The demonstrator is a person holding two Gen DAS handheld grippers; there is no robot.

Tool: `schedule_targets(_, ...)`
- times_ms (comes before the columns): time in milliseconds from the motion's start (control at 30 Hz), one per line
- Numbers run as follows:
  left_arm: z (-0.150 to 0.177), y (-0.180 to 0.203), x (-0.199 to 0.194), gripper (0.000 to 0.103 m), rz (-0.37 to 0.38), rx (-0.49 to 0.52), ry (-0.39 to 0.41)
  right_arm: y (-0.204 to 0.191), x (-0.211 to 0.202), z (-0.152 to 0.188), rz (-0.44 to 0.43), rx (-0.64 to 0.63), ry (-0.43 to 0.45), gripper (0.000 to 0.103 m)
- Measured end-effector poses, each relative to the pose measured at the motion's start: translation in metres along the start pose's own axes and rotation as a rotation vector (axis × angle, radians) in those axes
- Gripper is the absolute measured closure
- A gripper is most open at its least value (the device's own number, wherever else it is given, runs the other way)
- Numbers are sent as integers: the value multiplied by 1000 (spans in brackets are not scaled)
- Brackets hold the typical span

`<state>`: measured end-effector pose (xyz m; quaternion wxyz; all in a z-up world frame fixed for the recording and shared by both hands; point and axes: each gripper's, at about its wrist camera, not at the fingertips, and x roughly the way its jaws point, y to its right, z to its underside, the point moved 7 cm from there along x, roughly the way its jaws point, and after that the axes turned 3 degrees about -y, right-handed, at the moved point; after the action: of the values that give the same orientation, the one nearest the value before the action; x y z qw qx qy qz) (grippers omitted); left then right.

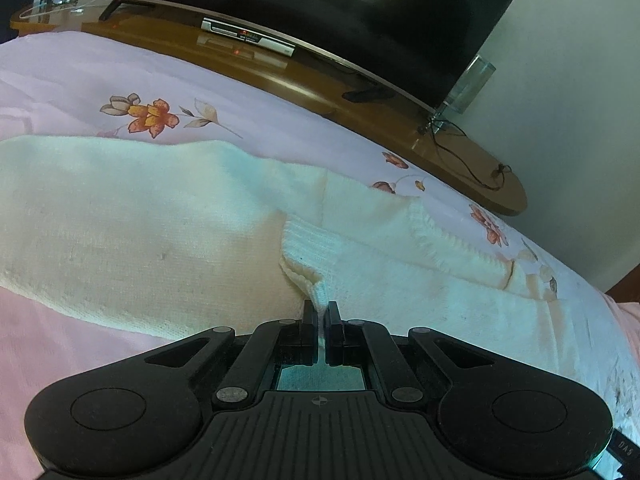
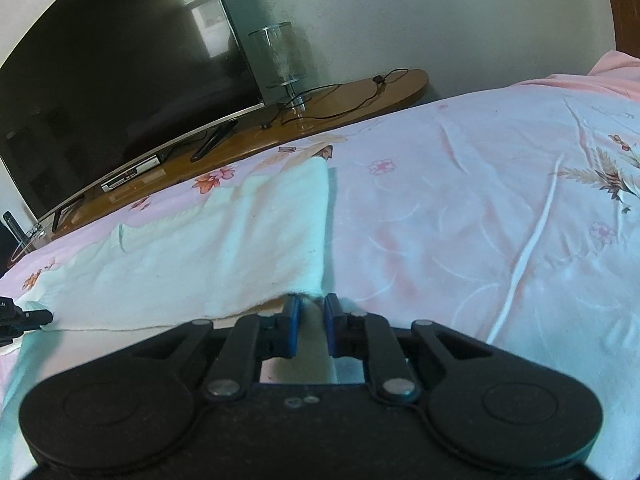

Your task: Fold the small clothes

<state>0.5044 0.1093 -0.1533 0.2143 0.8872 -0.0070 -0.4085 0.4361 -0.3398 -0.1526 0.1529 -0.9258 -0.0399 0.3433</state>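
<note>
A cream knitted sweater [image 1: 140,216] lies spread on a pink floral bedsheet [image 1: 168,80]. My left gripper [image 1: 321,308] is shut on the ribbed cuff [image 1: 308,256] of a sleeve that lies folded over the sweater's body. In the right wrist view the sweater [image 2: 208,252] stretches to the left. My right gripper [image 2: 310,304] is shut on its near right corner [image 2: 308,280], pinched between blue pads. The tip of the left gripper shows at the left edge of the right wrist view [image 2: 24,318].
A wooden TV stand [image 1: 304,76] runs along the far side of the bed with a large black TV [image 1: 320,4], a set-top box [image 1: 248,36], a glass lamp [image 2: 280,56] and a black cable [image 2: 344,96]. Bare sheet [image 2: 480,200] lies right of the sweater.
</note>
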Motion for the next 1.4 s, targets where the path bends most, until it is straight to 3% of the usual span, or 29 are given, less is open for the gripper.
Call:
schedule_targets(233, 3, 2, -9, 100, -24, 20, 28, 3, -4, -3, -15, 0, -1, 90)
schedule_targets(400, 7, -2, -6, 100, -30, -3, 36, -1, -21, -18, -48, 5, 92, 87)
schedule_targets(467, 9, -1, -6, 100, -34, 0, 42, -5, -8, -19, -53, -18, 61, 90)
schedule_targets(533, 9, -3, -6, 100, -26, -15, 43, 0, 14, -12, 7, -42, -22, 91)
schedule_targets(733, 6, -9, -8, 99, -4, -40, 23, 2, 15, -12, -3, -51, -10, 89)
schedule_targets(767, 3, -13, -13, 97, -15, -53, 34, 2, 15, -11, -4, -53, -10, 89)
schedule_targets(867, -5, -45, -27, 92, -150, -91, 84, 3, 17, -11, -11, -53, -14, 87)
schedule_targets(967, -12, -69, -37, 92, -116, -194, 111, 3, 14, -10, -14, -61, -17, 87)
schedule_targets(1067, -19, -50, -36, 92, -84, -130, 131, 0, 6, -20, -17, -54, 20, 87)
schedule_targets(1133, -18, -26, -26, 92, -49, -68, 119, -5, 1, -31, -33, -63, 75, 88)
schedule_targets(1200, -14, -1, -10, 92, -30, -2, 89, -8, 10, -37, -25, -76, 72, 90)
schedule_targets(1267, -7, 12, 11, 92, -67, 63, 39, -7, 35, -34, 7, -99, -17, 94)
schedule_targets(1400, -21, 32, 15, 92, -123, 174, 67, -8, 48, -48, 16, -154, -19, 99)
